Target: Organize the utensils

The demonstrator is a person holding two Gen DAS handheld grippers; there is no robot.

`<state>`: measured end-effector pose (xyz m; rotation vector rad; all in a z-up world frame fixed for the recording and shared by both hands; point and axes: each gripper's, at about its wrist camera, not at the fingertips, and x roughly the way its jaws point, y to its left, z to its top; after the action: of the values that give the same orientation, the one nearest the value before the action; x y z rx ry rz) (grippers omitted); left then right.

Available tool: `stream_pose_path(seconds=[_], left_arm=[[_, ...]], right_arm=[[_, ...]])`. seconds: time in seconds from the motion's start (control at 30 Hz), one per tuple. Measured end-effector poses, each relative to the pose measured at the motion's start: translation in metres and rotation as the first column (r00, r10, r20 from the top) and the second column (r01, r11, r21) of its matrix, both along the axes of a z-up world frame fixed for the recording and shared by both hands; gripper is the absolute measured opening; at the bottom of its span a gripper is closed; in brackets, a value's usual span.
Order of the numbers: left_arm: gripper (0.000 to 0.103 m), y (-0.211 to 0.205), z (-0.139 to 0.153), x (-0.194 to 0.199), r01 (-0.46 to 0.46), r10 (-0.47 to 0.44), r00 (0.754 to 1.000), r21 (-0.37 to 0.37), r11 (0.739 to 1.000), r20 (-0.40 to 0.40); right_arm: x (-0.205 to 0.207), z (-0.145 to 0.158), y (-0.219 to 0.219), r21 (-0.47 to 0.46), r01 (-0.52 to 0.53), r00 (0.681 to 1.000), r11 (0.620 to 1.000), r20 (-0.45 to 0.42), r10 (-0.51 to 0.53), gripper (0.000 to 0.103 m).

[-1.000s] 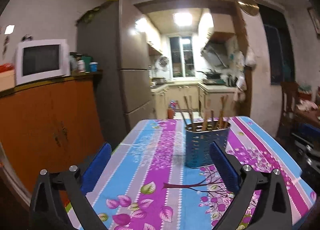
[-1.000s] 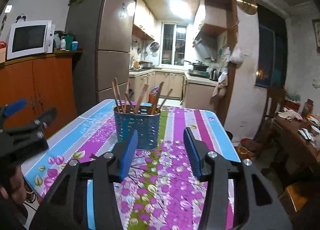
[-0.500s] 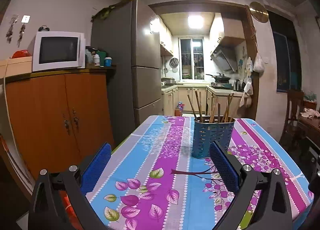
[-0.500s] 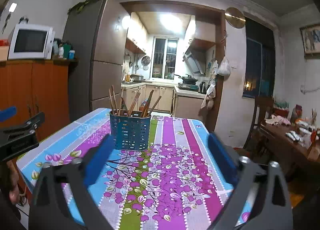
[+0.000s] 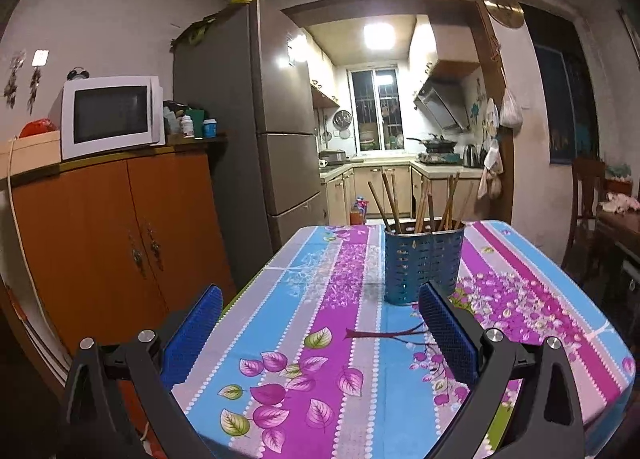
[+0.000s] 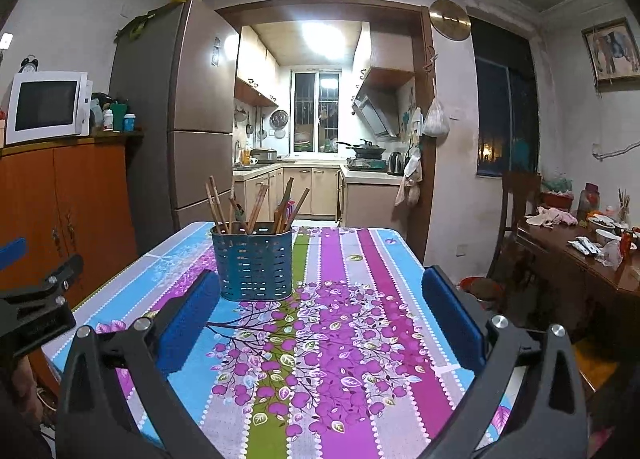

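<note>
A blue perforated utensil holder (image 5: 422,263) stands on the floral tablecloth (image 5: 320,319), with several wooden chopsticks (image 5: 424,205) upright in it. It also shows in the right wrist view (image 6: 253,265), chopsticks (image 6: 256,207) leaning outward. My left gripper (image 5: 320,301) is open and empty, held back from the holder above the near table end. My right gripper (image 6: 320,291) is open wide and empty, also short of the holder. The left gripper's side (image 6: 32,299) shows at the left edge of the right wrist view.
An orange cabinet (image 5: 112,243) with a microwave (image 5: 110,115) stands left of the table, then a tall fridge (image 5: 256,139). A cluttered wooden side table (image 6: 580,259) and a chair (image 6: 516,199) stand to the right. The kitchen doorway lies beyond the table.
Both grippers have pulled back and up from the holder. The right gripper has opened from a narrow gap to wide. The left gripper stayed open.
</note>
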<state>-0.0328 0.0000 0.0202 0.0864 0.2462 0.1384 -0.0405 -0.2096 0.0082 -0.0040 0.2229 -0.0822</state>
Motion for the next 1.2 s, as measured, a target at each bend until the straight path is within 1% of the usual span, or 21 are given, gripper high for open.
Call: stream_pose_path(seconds=[0.1,0.23,0.7,1.2], left_arm=[[0.098,0.0021,0.0032,-0.0002,-0.017,0.018,1.000,-0.013,1.000,0.012],[0.098,0.0036,0.0046,0.0024,-0.019,0.019,1.000,-0.025,1.000,0.001],[0.098,0.0009,0.0014,0.0076,0.036,-0.037,0.999,-0.054,0.998,-0.016],[0.098,0.0005,0.0009,0.0032,0.086,-0.084,0.996,-0.071,0.994,0.024]], right_arm=[[-0.0005,0.0013,0.0006,-0.001,-0.004,1.000,1.000,0.000,0.004,0.098],[-0.0001,0.0025,0.0017,-0.006,-0.005,1.000,1.000,-0.004,0.005,0.098],[0.0009,0.0071,0.0047,-0.011,-0.006,1.000,1.000,-0.004,0.006,0.098],[-0.0062,0.0071,0.0059,-0.022,0.007,0.999,1.000,0.035,-0.006,0.098]])
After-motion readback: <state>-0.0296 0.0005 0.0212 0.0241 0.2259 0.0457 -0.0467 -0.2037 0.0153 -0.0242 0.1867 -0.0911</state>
